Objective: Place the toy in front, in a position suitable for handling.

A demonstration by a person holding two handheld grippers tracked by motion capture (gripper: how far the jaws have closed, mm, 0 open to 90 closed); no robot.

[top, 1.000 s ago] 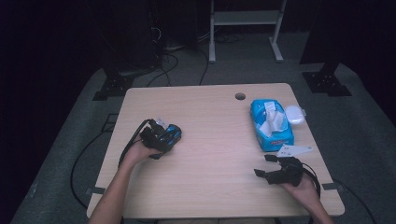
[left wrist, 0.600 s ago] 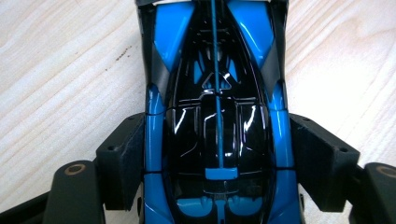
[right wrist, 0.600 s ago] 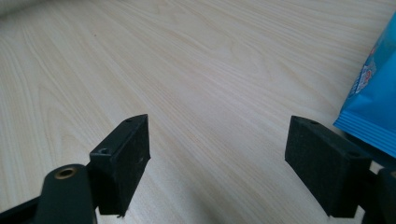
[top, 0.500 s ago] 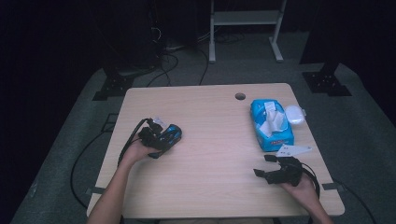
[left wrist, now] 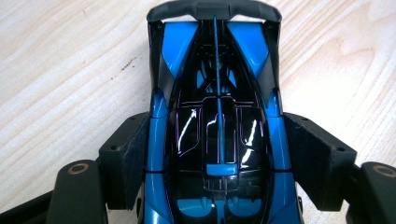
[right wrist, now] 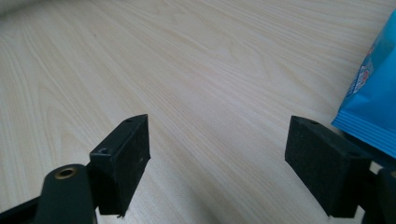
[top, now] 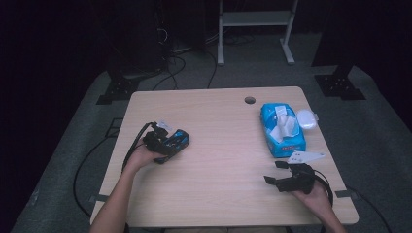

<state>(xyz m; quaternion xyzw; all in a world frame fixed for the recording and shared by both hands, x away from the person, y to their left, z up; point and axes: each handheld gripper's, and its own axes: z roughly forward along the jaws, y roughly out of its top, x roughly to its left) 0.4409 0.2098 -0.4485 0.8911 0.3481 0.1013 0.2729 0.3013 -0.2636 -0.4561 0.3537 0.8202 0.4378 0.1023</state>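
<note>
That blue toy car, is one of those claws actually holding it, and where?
Yes. The left gripper clamps the blue toy car by its two sides, around the cockpit. The right gripper holds nothing.

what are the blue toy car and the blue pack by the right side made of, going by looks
The toy car, clamped between the left hand-held gripper pads, looks like hard glossy plastic: sharp white glints on its black canopy and crisp moulded edges. Painted metal can't be ruled out. The blue pack seems a soft plastic film pouch of wipes: printed, slightly creased, with a white sheet showing at its top opening. The table looks like matte wood-grain laminate.
</note>
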